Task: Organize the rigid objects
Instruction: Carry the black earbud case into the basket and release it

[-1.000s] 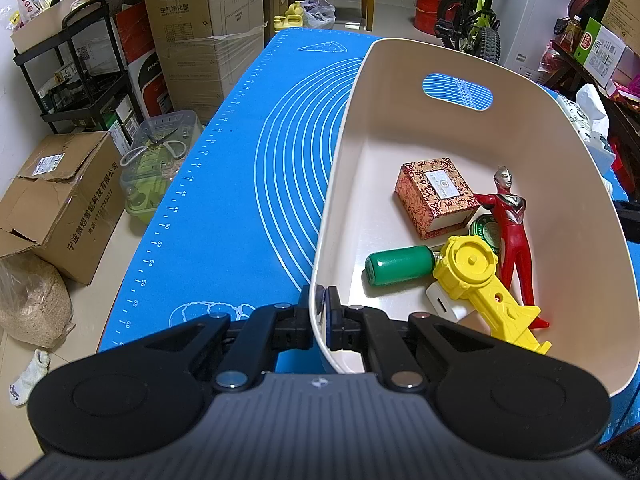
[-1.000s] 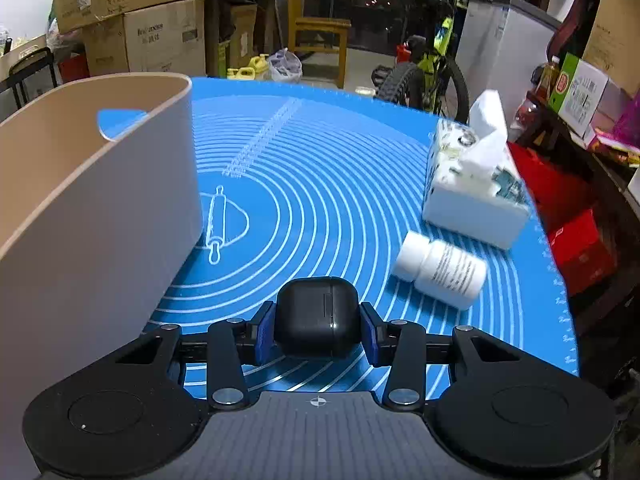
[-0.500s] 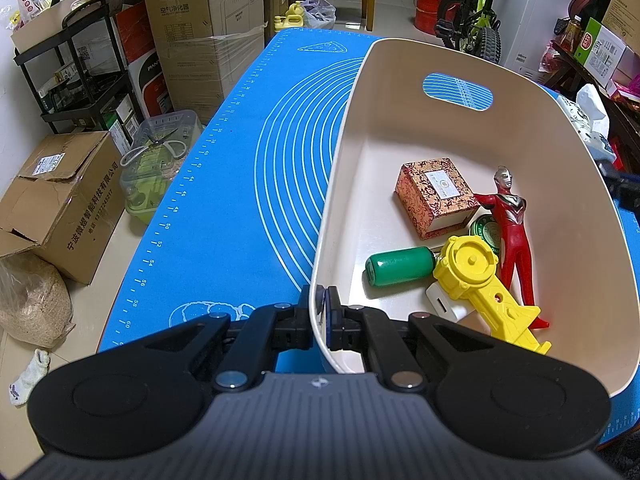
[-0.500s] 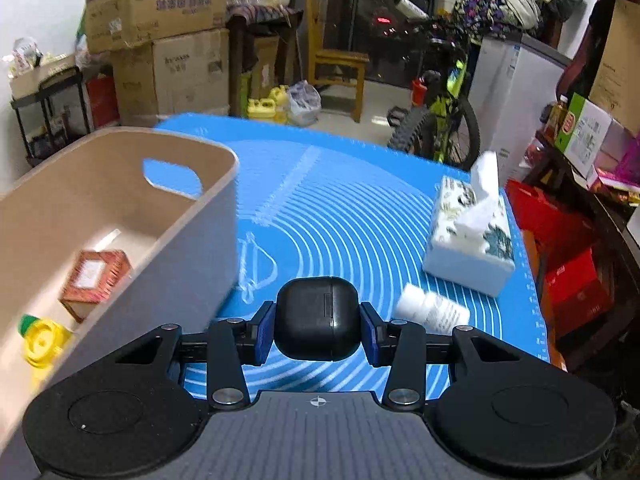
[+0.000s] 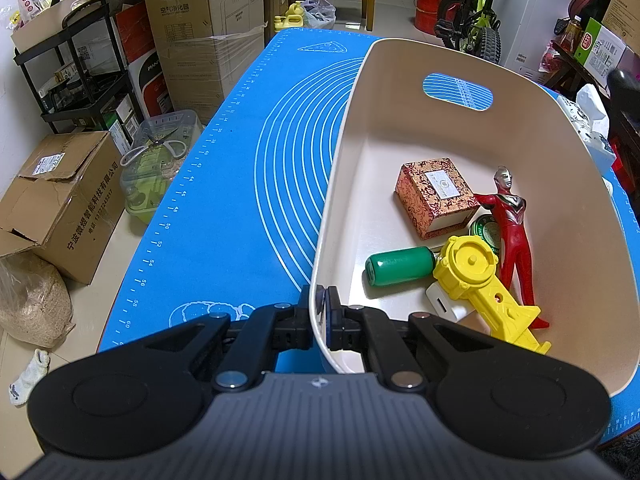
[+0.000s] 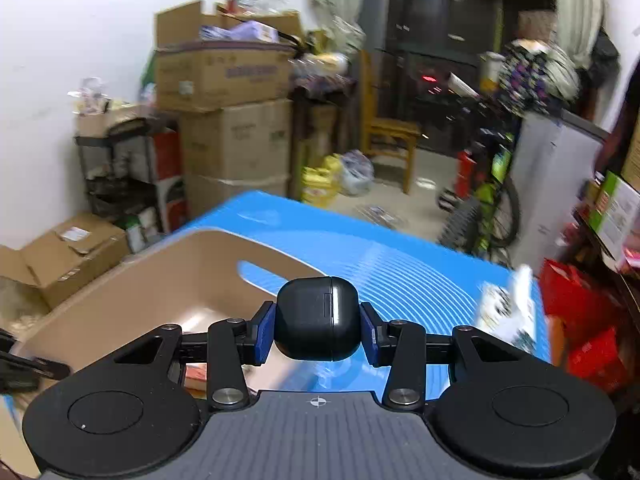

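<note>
Two grips: bin rim, black case.

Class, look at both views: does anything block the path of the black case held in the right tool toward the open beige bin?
Nothing visible does. The right tool grips the black case above the near wall of the beige bin, whose top is open.

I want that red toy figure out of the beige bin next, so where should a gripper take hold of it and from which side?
Probably the torso of the red toy figure, from above. It lies flat in the beige plastic bin, legs toward the near wall, and the yellow plastic toy crowds its legs. Close across its narrow chest, above the yellow toy.
</note>
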Action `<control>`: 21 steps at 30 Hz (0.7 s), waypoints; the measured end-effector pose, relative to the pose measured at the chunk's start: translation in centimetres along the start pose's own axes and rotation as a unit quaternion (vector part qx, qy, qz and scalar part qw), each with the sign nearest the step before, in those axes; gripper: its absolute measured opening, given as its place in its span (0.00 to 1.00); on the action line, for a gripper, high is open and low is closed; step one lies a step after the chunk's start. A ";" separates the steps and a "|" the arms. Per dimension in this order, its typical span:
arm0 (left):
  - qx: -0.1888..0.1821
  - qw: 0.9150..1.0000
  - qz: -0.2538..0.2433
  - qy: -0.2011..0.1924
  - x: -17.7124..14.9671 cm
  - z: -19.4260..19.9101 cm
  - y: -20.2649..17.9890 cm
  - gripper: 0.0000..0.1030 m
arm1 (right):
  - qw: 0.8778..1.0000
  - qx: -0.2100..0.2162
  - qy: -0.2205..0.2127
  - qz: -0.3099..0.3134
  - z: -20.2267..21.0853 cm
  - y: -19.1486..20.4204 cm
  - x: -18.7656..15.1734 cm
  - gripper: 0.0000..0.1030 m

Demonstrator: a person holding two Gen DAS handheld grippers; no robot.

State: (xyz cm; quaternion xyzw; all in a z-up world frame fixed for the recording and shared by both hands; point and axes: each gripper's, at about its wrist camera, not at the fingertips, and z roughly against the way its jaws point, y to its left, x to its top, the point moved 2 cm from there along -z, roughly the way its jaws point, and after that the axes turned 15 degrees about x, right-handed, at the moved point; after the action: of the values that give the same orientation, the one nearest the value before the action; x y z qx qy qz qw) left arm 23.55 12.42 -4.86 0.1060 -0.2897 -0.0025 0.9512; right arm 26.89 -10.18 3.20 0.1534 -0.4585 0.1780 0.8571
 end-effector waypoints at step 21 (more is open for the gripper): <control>0.000 1.000 0.000 0.000 0.0 0.0 0.0 0.07 | 0.984 0.072 0.159 0.036 -8.3 8.4 -4.4 0.48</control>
State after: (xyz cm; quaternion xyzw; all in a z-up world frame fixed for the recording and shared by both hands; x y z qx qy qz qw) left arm 23.57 12.41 -4.86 0.1060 -0.2897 -0.0025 0.9512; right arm 26.94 0.12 -4.13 0.1675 -0.3078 0.2632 0.8988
